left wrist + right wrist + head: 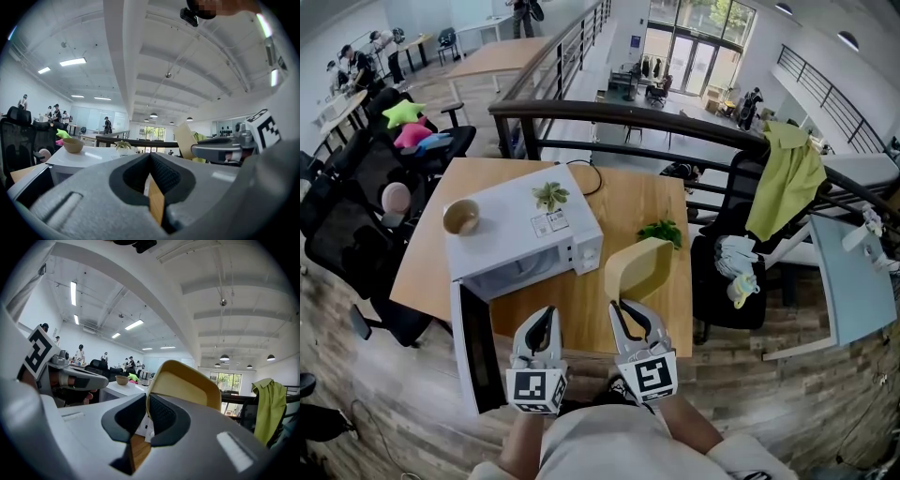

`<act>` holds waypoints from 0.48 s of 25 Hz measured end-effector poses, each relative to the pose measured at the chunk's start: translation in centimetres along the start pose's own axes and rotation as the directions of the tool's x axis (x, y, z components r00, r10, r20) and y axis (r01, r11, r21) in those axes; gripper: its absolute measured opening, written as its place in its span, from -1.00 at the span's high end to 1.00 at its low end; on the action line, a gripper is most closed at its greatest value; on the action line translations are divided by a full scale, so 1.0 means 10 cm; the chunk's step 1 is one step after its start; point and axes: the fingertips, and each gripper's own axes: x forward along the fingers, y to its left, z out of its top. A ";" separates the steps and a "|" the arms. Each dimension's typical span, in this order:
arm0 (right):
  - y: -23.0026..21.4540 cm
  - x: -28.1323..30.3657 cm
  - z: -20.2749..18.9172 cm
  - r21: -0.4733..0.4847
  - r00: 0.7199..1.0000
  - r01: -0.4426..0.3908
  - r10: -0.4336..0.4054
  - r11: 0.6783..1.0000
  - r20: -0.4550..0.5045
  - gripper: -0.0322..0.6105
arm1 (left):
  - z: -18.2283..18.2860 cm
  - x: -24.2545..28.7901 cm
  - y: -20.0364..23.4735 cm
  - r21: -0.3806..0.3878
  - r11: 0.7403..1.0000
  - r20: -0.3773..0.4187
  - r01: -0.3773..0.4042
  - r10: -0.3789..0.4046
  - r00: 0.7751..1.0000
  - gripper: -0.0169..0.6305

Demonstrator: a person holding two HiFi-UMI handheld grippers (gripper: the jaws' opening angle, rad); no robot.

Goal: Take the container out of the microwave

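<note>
My right claw (622,309) pinches the container (639,270) by its rim, outside the microwave (525,234). My left claw (546,317) is pressed together, empty. I'd level the container, then lower it onto the table (623,202).

The container (639,270) is pale yellow, the microwave (520,234) white, the table (628,202) light brown wood

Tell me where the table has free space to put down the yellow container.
Bare table lies between the open microwave door and the container in the right gripper, and behind the green leaves. The microwave top holds a bowl and small plant.
</note>
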 end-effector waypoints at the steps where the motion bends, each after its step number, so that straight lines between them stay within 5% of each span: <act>1: 0.00 -0.01 -0.01 0.011 1.000 0.002 -0.002 1.000 0.000 0.79 | 0.00 -0.01 0.00 0.001 1.000 0.000 -0.001 0.001 1.000 0.94; 12: 0.08 -0.03 -0.01 -0.001 1.000 -0.010 0.010 1.000 0.001 0.79 | -0.03 -0.08 0.02 0.003 1.000 -0.001 -0.006 0.006 1.000 0.94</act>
